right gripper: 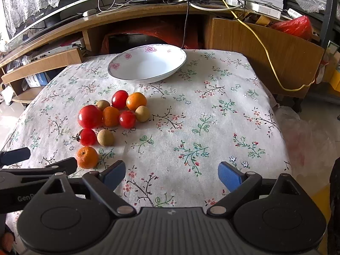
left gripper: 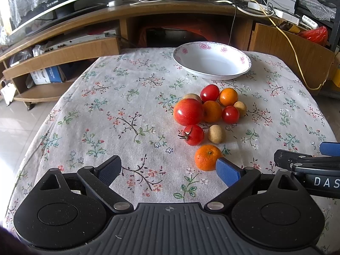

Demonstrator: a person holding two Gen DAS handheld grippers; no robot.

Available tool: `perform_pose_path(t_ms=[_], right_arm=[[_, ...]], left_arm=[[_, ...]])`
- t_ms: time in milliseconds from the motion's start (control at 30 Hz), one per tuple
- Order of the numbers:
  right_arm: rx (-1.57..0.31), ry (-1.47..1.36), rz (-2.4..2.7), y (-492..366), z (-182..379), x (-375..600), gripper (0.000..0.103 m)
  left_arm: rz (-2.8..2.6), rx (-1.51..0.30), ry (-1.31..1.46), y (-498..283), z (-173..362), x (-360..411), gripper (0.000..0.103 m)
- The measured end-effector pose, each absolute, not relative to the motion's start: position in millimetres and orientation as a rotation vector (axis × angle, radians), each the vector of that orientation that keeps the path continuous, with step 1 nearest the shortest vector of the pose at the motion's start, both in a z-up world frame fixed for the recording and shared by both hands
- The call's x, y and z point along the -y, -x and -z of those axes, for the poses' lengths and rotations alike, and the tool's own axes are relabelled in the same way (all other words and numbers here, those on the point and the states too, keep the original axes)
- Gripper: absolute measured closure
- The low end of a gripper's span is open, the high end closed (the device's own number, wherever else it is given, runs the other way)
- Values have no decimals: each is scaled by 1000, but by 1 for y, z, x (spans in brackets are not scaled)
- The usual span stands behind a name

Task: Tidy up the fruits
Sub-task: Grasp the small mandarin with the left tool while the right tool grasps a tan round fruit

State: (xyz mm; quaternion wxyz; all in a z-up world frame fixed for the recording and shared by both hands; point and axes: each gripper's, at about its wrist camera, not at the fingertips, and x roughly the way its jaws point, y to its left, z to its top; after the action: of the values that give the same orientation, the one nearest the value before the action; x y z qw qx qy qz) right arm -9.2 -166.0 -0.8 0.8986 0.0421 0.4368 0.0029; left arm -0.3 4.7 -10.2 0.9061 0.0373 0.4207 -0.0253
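Both jaws standing wide and empty, the left gripper (left gripper: pixel 169 171) is best enclosing the nearest orange (left gripper: pixel 207 157) squarely (it rolls).

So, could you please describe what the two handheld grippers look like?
Both match: the left gripper and right gripper have matte black bodies with ribbed grey centres, round side housings, silver pivot pins and blue textured finger pads. White lettering marks their sides.

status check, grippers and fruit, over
Left gripper open, right gripper open, both empty. Fruit pile on cloth, bowl empty. Nothing blocking.
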Motion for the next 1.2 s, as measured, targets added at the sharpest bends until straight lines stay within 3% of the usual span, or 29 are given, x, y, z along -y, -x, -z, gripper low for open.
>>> perform_pose_path(t_ms=[367, 567, 833, 1067, 1200], right_arm=[[-920, -96, -31, 7, 2, 167, 15], [-926, -89, -45, 6, 3, 169, 27], [-937, -156, -91, -8, -3, 178, 40], [-941, -131, -146, -21, -3, 170, 46], [-959, -117, -191, -32, 0, 164, 53]], left_arm=[[78, -876, -69, -1, 15, -3, 6], [119, -870, -118, -5, 20, 9, 8], [166, -910, -140, -20, 35, 21, 22], [168, -902, -110, -27, 40, 20, 25], [169, -894, -103, -29, 38, 17, 35]])
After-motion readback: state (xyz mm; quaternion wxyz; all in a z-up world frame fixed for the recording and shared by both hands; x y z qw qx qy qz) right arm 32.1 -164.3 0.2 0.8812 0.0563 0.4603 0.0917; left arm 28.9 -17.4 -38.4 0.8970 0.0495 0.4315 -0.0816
